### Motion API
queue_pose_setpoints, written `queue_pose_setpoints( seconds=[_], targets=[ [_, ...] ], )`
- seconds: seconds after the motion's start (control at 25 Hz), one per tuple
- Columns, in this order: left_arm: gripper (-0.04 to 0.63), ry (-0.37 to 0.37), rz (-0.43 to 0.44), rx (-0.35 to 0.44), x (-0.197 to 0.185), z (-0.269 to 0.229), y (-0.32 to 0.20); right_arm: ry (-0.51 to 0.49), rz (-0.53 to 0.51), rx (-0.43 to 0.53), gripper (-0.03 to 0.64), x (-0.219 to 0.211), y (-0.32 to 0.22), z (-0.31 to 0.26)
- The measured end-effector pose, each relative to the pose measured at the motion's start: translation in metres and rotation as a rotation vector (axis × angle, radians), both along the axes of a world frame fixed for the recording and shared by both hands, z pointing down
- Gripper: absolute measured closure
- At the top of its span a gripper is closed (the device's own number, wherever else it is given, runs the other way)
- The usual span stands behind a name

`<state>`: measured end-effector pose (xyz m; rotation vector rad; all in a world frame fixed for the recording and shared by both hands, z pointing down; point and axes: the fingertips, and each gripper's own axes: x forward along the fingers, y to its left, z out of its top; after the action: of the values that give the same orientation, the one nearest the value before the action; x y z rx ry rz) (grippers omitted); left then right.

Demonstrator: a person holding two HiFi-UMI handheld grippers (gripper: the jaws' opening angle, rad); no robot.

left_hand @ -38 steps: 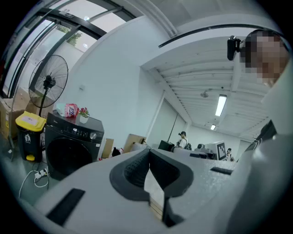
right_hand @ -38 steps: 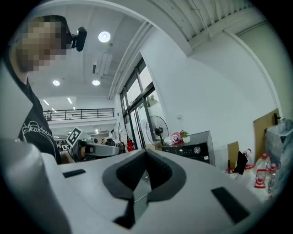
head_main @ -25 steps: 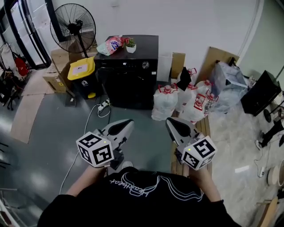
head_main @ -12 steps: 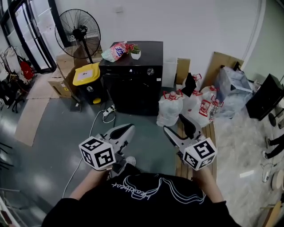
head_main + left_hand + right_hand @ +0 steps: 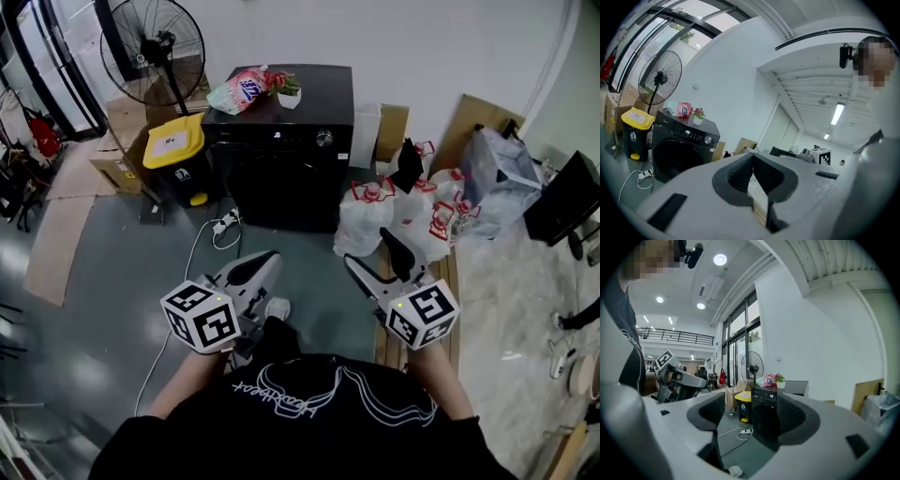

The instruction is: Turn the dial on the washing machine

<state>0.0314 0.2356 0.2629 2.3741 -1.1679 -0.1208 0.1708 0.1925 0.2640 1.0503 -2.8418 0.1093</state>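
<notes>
Well, the washing machine (image 5: 281, 169) stands at the far side of the room against the white wall, well apart from both grippers. Its dial (image 5: 324, 138) is a small round knob on the front panel, near the right end, and nothing touches it. On the machine's top lie a pink bag (image 5: 242, 91) and a small potted plant (image 5: 288, 92), both toward the far left corner. Left of the machine stands a yellow-lidded bin (image 5: 173, 150), with a standing fan (image 5: 153, 45) farther back. To the machine's right sit several white plastic bags (image 5: 370, 217) on the floor. A power strip (image 5: 223, 225) with a white cable lies on the floor just in front of the machine.

Both grippers are held near the person's body and point toward the machine. The left gripper (image 5: 261, 266) has its jaws clenched together with nothing between them. The right gripper (image 5: 379, 261) has just been opening its jaws; they now stand wide apart and empty, with only the far-off machine seen through the gap.
</notes>
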Motion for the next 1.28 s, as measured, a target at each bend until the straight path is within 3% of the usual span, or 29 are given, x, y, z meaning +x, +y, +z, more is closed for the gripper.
queue_pose_setpoints(
  seconds=[0.32,0.56,0.8,1.0,1.28],
  targets=[
    [0.591,0.014,0.07,-0.061,-0.044,0.027,-0.117,0.027,0.082,-0.092,0.278,-0.041,-0.104,0.036],
    [0.591,-0.015,0.13,-0.101,-0.086,0.05,-0.215,0.029,0.169,-0.161,0.279,-0.077,-0.195,0.061],
    [0.591,-0.064,0.173,-0.081,-0.123,0.074,-0.301,0.054,0.242,-0.202,0.282,-0.107,-0.275,0.096],
    [0.59,-0.117,0.22,-0.053,-0.142,0.1,-0.343,0.107,0.308,-0.196,0.284,-0.117,-0.319,0.127],
    [0.59,-0.113,0.202,-0.121,-0.173,0.126,-0.376,0.159,0.388,-0.184,0.291,-0.125,-0.374,0.161]
  ],
)
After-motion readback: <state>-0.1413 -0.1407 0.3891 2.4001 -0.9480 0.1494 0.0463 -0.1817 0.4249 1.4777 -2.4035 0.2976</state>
